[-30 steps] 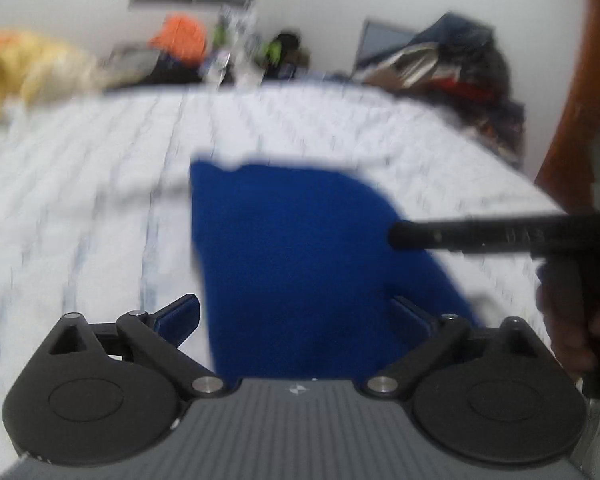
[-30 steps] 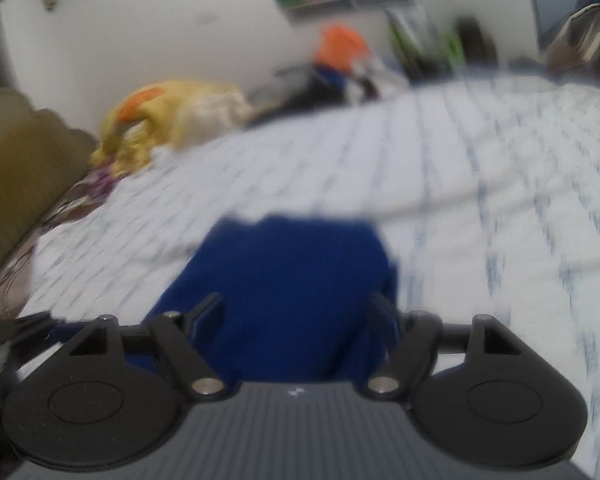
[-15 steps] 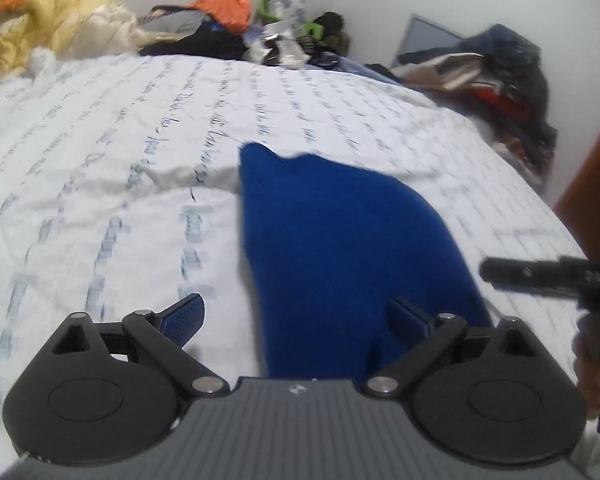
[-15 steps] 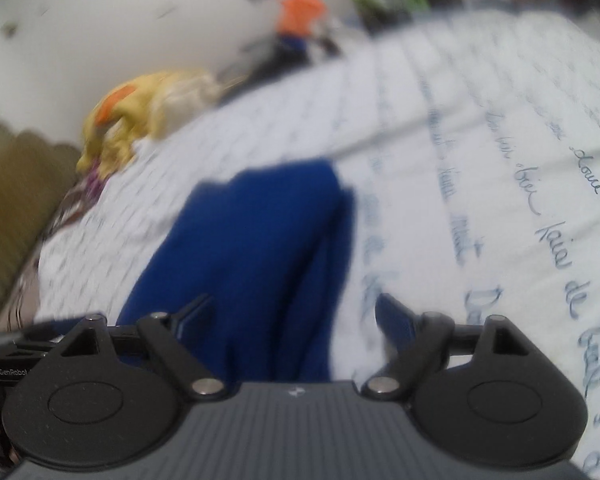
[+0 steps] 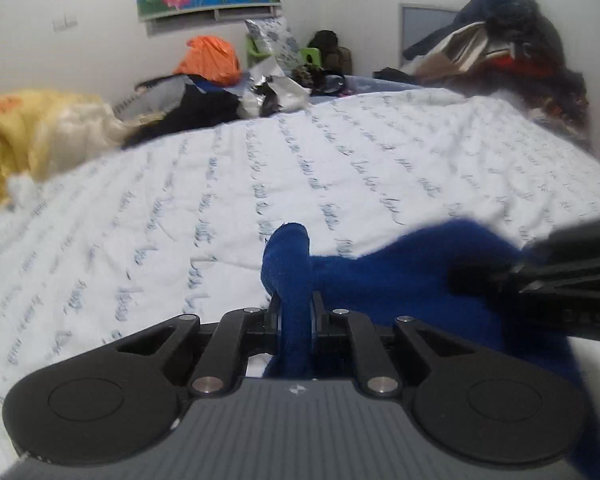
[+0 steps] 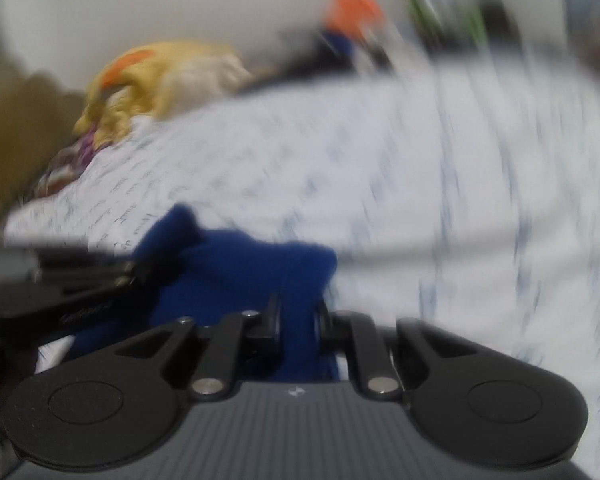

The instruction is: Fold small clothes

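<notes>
The left gripper (image 5: 296,312) has just closed on a bunched edge of the blue cloth (image 5: 400,276), and a roll of fabric stands up between its jaws. The right gripper (image 6: 296,320) has likewise just closed, clamping a second bunch of the same cloth. The cloth hangs in a sagging span between the two grippers, just above the near part of the bed sheet (image 5: 340,168). Risk one: each grip holds a thick wad, not a flat single edge, so layers may slip out unevenly if the grippers pull apart or lift quickly. Risk two: a wadded grip can hide a doubled layer, and the fold would then land creased or skewed. Risk three: the right view is heavily blurred, which suggests fast travel; the slack middle may swing and drag on the sheet. Farther back, the yellow bedding (image 5: 40,136) and the clutter (image 5: 260,80) lie well apart from the cloth and pose no evident snag hazard.
</notes>
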Demonstrator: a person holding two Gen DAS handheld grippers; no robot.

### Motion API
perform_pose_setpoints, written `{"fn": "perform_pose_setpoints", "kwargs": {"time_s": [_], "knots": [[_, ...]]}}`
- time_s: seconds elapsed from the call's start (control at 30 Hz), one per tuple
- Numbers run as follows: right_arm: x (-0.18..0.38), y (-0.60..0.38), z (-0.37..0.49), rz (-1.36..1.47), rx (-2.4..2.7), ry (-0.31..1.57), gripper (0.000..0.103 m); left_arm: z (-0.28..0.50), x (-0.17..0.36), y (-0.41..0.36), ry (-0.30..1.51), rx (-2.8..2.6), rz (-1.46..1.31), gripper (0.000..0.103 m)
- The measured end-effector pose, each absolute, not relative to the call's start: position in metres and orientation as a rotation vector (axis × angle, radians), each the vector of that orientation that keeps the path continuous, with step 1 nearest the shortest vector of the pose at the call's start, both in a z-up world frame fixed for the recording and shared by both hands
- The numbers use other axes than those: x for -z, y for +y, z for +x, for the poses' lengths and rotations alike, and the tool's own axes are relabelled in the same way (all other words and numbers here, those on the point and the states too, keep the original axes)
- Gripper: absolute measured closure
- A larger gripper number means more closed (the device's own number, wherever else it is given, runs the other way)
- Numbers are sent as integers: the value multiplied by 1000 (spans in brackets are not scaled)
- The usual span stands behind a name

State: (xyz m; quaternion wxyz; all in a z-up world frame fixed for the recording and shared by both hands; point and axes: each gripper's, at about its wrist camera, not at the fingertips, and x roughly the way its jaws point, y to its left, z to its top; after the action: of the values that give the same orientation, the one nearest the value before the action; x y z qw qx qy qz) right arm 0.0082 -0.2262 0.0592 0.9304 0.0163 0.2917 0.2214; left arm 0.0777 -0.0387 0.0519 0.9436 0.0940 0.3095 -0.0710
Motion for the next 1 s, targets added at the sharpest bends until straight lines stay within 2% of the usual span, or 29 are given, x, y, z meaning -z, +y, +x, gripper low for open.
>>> {"fn": "perform_pose_setpoints", "kwargs": {"time_s": [0.07,0.1,0.13,0.17,0.2,0.23,0.27,0.37,0.4,0.43,0.47,0.53,0.63,0.73,0.83,0.93,1.0], "knots": [[-53,-220,9,-46,-418,528,89,92,-35,-38,693,110,207,83],[-44,-219,15,-53,-398,553,87,91,-30,-34,688,100,203,77],[-37,-220,22,-30,-382,615,82,85,-32,-31,667,91,206,71],[-33,-224,23,13,-372,645,77,78,-37,-27,665,90,207,60],[-37,-233,21,55,-355,641,67,67,-44,-22,652,78,198,56],[-44,-240,15,93,-335,638,61,52,-53,-17,624,75,172,53],[-53,-249,9,145,-317,611,61,39,-62,-13,601,84,126,48],[-80,-266,-10,316,-366,515,57,7,-71,-18,613,233,21,45],[-84,-263,-8,353,-417,535,51,2,-65,-26,641,282,26,42],[-85,-256,-1,374,-475,586,37,-1,-57,-34,676,314,48,39],[-81,-247,8,371,-518,642,33,-2,-46,-40,695,316,72,36],[-57,-226,27,252,-500,785,33,-14,-33,-41,622,315,74,34],[-35,-214,18,29,-506,696,34,-27,-25,-39,546,325,89,33],[-53,-211,12,55,-439,755,34,-27,-25,-41,546,320,85,32],[-74,-209,-12,99,-446,710,33,-24,-25,-41,547,322,77,32],[-50,-206,-12,103,-468,777,33,-20,-22,-39,547,324,76,32],[-38,-223,-19,136,-525,680,33,-21,-22,-39,548,328,73,32]]}}
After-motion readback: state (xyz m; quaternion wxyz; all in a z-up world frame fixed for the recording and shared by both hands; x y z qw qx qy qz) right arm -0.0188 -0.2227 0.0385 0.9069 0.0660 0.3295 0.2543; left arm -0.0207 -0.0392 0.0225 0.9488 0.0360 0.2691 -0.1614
